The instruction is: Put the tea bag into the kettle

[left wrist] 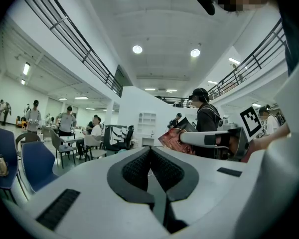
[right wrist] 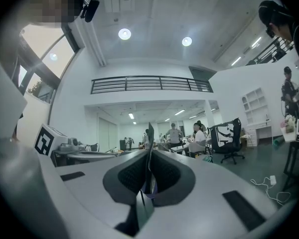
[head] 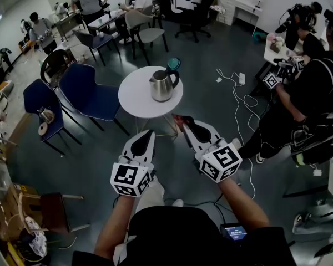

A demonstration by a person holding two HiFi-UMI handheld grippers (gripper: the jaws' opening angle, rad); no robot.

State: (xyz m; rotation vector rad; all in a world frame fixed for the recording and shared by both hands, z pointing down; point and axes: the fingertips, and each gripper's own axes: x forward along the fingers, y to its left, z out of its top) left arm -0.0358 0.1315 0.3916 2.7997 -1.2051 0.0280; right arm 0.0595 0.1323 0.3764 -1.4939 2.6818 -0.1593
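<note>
A steel kettle (head: 162, 86) with a black handle stands on the round white table (head: 131, 101) ahead of me. My right gripper (head: 183, 123) is held below the table's near edge, shut on a red tea bag packet (head: 179, 119). In the right gripper view the tea bag packet (right wrist: 150, 133) shows edge-on, pinched in my right gripper (right wrist: 149, 153). My left gripper (head: 150, 133) is beside it, jaws closed with nothing in them. The left gripper view shows my left gripper (left wrist: 150, 151) shut, and the red packet (left wrist: 173, 139) off to its right.
A teal object (head: 173, 64) sits at the table's far edge behind the kettle. Blue chairs (head: 89, 90) stand left of the table. A person in black (head: 305, 104) stands at the right, with cables and a power strip (head: 242, 78) on the floor.
</note>
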